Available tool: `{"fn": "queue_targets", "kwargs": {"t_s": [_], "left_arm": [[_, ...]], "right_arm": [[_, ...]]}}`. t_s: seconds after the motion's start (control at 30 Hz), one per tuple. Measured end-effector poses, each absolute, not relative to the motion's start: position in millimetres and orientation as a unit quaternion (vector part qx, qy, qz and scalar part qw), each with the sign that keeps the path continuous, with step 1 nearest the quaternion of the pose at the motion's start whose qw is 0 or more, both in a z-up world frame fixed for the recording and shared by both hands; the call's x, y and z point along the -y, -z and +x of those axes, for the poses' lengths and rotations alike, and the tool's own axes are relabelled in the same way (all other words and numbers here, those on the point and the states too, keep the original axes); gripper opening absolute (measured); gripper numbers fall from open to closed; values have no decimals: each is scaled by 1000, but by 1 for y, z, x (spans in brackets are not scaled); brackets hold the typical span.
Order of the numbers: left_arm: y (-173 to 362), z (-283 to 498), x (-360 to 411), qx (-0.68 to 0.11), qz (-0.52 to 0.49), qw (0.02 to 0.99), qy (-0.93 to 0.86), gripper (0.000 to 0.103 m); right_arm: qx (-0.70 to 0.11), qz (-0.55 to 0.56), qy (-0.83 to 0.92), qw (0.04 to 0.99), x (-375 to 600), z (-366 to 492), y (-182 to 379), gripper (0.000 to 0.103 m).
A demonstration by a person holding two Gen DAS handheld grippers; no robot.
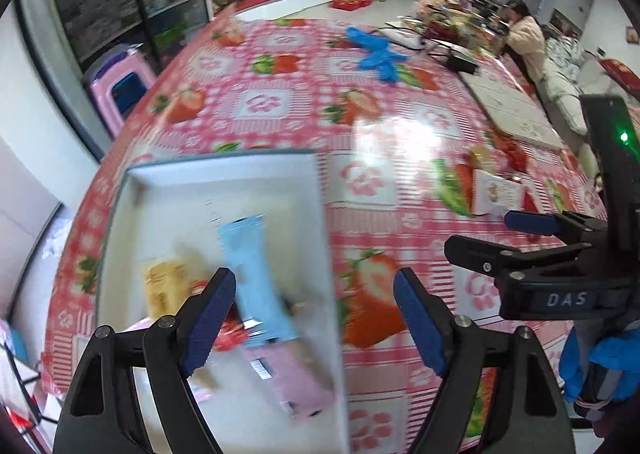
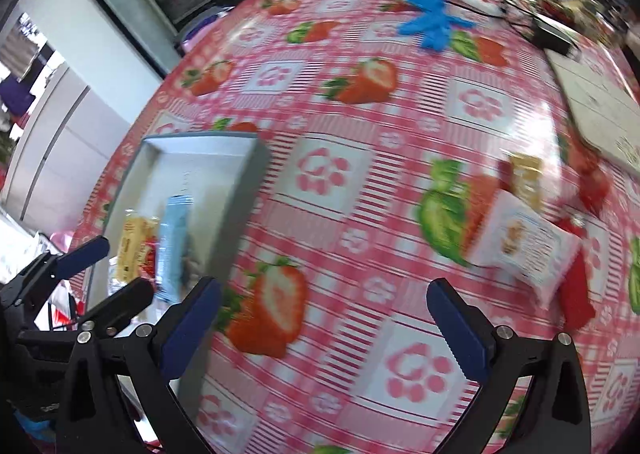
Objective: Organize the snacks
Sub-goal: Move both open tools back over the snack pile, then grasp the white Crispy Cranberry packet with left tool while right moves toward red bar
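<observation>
Pink packet (image 1: 298, 386) label blurred (motion), red snack (image 2: 576, 294) partly hidden.

Each camera rides on its own gripper and looks steeply down along the jaws at the desk (image 1: 304, 102), close above its strawberry cloth. The left wrist view hangs over the grey tray (image 1: 168, 190), with the right gripper (image 1: 476, 234) at its right edge. The right wrist view sits further right, with the tray (image 2: 240, 182) at left. Both share the tray, the blue gloves (image 1: 376, 54) (image 2: 432, 24) and the white snack packet (image 1: 498, 194) (image 2: 528, 242).
</observation>
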State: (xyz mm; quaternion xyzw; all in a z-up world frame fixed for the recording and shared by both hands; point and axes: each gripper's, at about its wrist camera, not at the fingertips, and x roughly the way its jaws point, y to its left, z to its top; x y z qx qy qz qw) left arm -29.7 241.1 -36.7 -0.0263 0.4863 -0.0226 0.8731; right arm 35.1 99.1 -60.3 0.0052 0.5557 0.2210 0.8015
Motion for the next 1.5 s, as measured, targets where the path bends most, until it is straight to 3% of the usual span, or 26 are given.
{"fn": "queue_targets", "kwargs": {"t_s": [0.23,0.53,0.87,1.07,1.23,1.37,1.5], "left_arm": [[46,14,-163,-503,-25,861,66,85],[69,67,-118,-489,-84,868,-1,85],[89,109,-62,-477,0,879,-4,84],[108,90,-77,-482,83,872,0,86],[94,61,-106,-454,54,888,42,86],[73,39,-94,-409,83,901,123,93],[85,33,-57,-397,172,888,154,100]], "right_arm": [[-547,16,-136,826,0,41,63,103],[-545,76,-25,835,102,50,82,103],[-521,88,-22,849,113,65,91,103],[-525,34,-66,848,87,65,100,103],[-524,5,-71,849,83,59,103,103],[-529,18,-75,845,85,64,105,103],[-530,13,-76,844,87,65,105,103]]}}
